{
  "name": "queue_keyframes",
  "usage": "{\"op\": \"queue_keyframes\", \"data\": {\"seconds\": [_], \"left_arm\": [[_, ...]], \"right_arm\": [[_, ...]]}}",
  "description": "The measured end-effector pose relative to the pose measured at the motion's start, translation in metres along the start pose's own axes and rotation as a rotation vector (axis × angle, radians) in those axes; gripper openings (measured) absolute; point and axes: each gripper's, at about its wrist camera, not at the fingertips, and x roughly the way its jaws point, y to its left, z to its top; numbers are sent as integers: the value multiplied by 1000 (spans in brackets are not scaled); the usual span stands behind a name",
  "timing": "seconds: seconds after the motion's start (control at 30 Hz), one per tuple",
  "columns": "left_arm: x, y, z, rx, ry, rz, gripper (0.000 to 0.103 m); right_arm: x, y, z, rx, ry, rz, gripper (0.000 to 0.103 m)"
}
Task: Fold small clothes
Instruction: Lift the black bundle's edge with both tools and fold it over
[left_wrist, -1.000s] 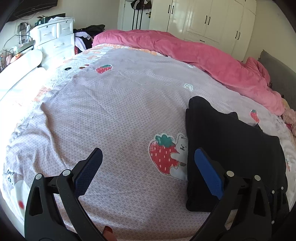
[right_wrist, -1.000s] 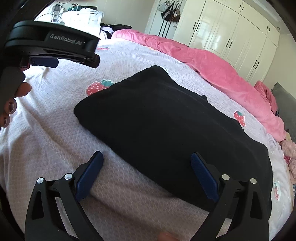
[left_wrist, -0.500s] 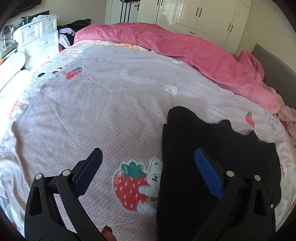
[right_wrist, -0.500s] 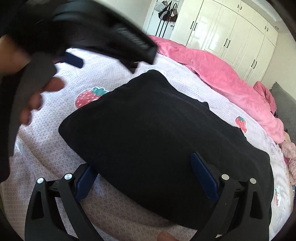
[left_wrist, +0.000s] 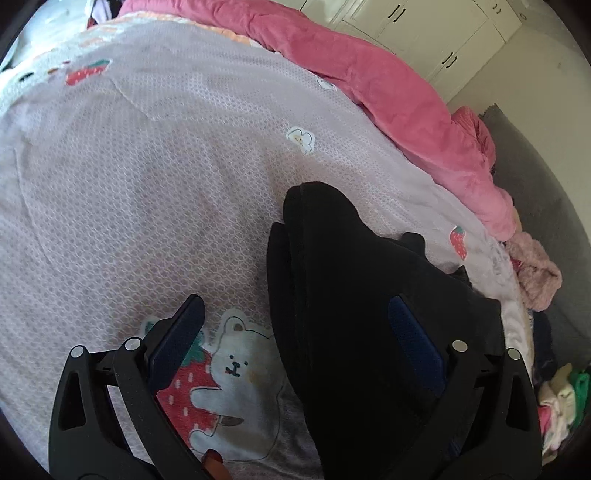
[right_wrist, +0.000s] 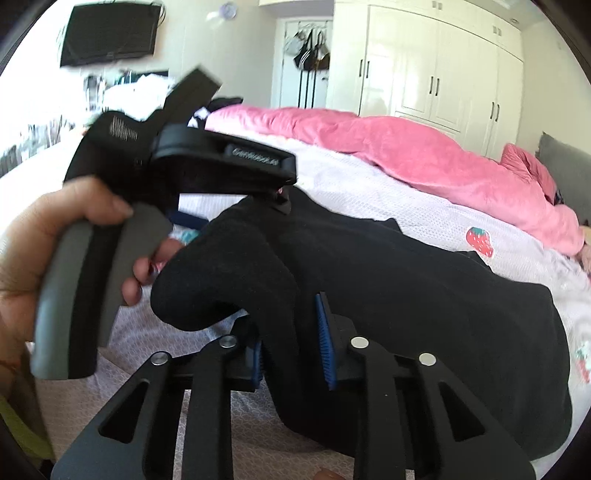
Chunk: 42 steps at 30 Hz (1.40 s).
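Observation:
A black garment (left_wrist: 354, 295) lies folded on the lilac bedsheet (left_wrist: 147, 166). My left gripper (left_wrist: 295, 339) is open above its left edge, one finger over the sheet and one over the cloth. In the right wrist view my right gripper (right_wrist: 291, 347) is shut on the near edge of the black garment (right_wrist: 424, 295) and lifts a fold of it. The left gripper's body and the hand holding it (right_wrist: 147, 192) show at the left of that view, just above the cloth's far corner.
A pink duvet (left_wrist: 388, 92) is heaped along the far side of the bed. A pile of small clothes (left_wrist: 546, 391) lies at the right edge. White wardrobes (right_wrist: 443, 74) stand behind, and a grey headboard (left_wrist: 535, 184) is at the right.
My right gripper has closed on the garment's near edge and raised it. My left gripper has moved right and forward over the garment's left edge, staying open.

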Motion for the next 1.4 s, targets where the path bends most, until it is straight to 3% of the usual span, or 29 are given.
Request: {"op": "queue_keyframes", "data": {"seconds": [0.07, 0.13, 0.23, 0.27, 0.37, 0.5, 0.8, 1.1, 1.4], "left_arm": [[2, -3, -2, -1, 5, -19, 93], [4, -6, -4, -9, 19, -63, 86], [11, -10, -9, -28, 57, -136, 69], [14, -14, -12, -25, 69, -161, 58], [17, -20, -17, -31, 81, -214, 37], [8, -31, -20, -9, 55, -236, 25], [-22, -72, -28, 55, -11, -278, 22], [-30, -144, -39, 125, -33, -213, 22], [-16, -216, -54, 230, 9, -117, 22]], "right_arm": [[-2, -7, 1, 25, -15, 10, 21], [-6, -9, 1, 52, -19, 25, 20], [-9, -9, 2, 67, -28, 33, 20], [-14, -5, 0, 66, -30, 32, 20], [-16, -3, -1, 63, -31, 28, 18], [-22, -10, -3, 85, -45, 26, 17], [-53, -30, -12, 119, -101, 5, 9], [-86, -65, -21, 205, -134, -12, 9], [-114, -106, -36, 322, -149, -44, 8]]}}
